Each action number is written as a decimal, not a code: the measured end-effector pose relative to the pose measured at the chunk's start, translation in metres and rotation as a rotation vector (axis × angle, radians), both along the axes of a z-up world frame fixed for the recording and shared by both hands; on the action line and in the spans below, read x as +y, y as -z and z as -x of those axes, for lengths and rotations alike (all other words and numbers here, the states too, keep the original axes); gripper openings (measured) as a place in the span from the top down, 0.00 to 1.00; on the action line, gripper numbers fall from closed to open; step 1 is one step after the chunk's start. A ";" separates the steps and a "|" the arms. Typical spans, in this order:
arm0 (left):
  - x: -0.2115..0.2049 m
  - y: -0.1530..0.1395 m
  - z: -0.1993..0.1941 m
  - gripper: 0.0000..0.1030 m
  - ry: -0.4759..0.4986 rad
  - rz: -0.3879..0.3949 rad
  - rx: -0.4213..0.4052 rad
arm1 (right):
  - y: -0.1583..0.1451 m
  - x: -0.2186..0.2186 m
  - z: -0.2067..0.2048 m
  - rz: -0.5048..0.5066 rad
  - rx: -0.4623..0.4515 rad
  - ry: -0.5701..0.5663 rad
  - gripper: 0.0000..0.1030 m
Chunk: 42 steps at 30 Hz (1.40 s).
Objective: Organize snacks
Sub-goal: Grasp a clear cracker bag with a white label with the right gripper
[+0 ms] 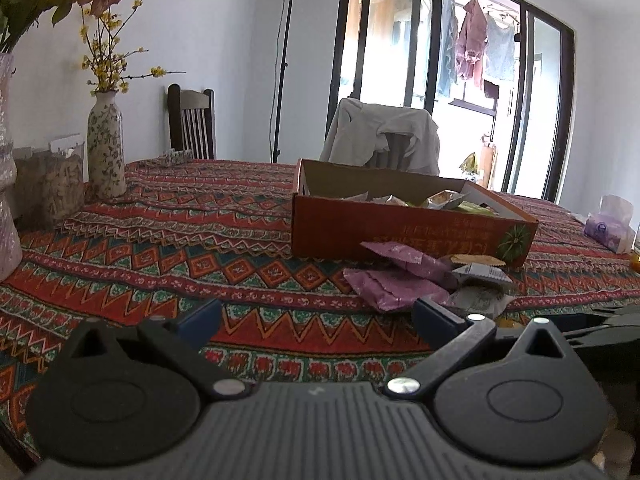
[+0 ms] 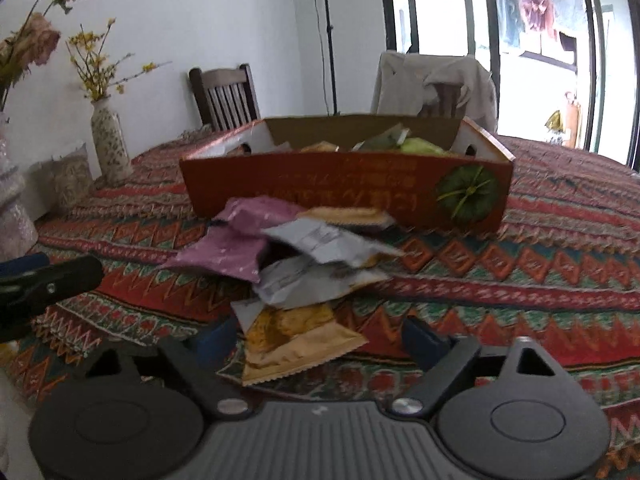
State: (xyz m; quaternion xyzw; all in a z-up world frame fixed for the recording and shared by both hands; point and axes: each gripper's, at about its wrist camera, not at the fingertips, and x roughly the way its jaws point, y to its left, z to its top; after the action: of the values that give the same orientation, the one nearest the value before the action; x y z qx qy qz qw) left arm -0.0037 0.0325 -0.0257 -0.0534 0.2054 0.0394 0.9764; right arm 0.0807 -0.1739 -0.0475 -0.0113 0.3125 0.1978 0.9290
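An open red cardboard box (image 1: 400, 230) (image 2: 340, 184) stands on the patterned tablecloth with several snack packets inside. A loose pile lies in front of it: purple packets (image 1: 394, 288) (image 2: 236, 248), white packets (image 1: 486, 274) (image 2: 320, 244) and a tan-orange packet (image 2: 296, 340). My left gripper (image 1: 316, 320) is open and empty, just left of the pile. My right gripper (image 2: 320, 340) is open, with the tan-orange packet lying between its blue fingertips (image 2: 420, 340). The left gripper also shows at the left edge of the right wrist view (image 2: 44, 280).
Two floral vases (image 1: 105, 144) (image 1: 6, 184) and a clear container (image 1: 50, 188) stand at the table's left. A purple tissue pack (image 1: 610, 224) lies at the right. Two chairs (image 1: 192, 122) (image 1: 384, 136) stand behind the table, one draped with cloth.
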 end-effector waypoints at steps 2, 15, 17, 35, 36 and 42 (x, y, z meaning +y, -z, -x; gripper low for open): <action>0.000 0.001 0.001 0.00 -0.002 0.001 0.005 | 0.003 0.008 0.001 0.033 -0.017 -0.003 0.19; -0.009 0.001 0.001 0.00 0.009 -0.012 0.018 | 0.003 0.014 0.025 0.086 -0.125 -0.081 0.43; -0.009 0.001 0.000 0.00 0.004 -0.012 0.022 | -0.001 0.008 0.031 0.078 -0.157 -0.079 0.44; -0.036 0.001 -0.003 0.00 0.036 -0.043 0.042 | -0.015 -0.050 0.028 -0.086 -0.084 -0.042 0.43; -0.037 0.001 -0.002 0.00 0.037 -0.044 0.041 | -0.013 -0.044 0.028 -0.079 -0.074 -0.057 0.43; -0.033 0.002 0.000 0.00 0.024 -0.045 0.042 | 0.000 -0.005 0.024 0.036 -0.028 -0.079 0.44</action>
State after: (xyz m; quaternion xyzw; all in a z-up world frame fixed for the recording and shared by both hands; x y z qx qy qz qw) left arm -0.0041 -0.0005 -0.0273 -0.0282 0.2258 0.0335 0.9732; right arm 0.0565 -0.1785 -0.0477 -0.0431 0.3023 0.2287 0.9244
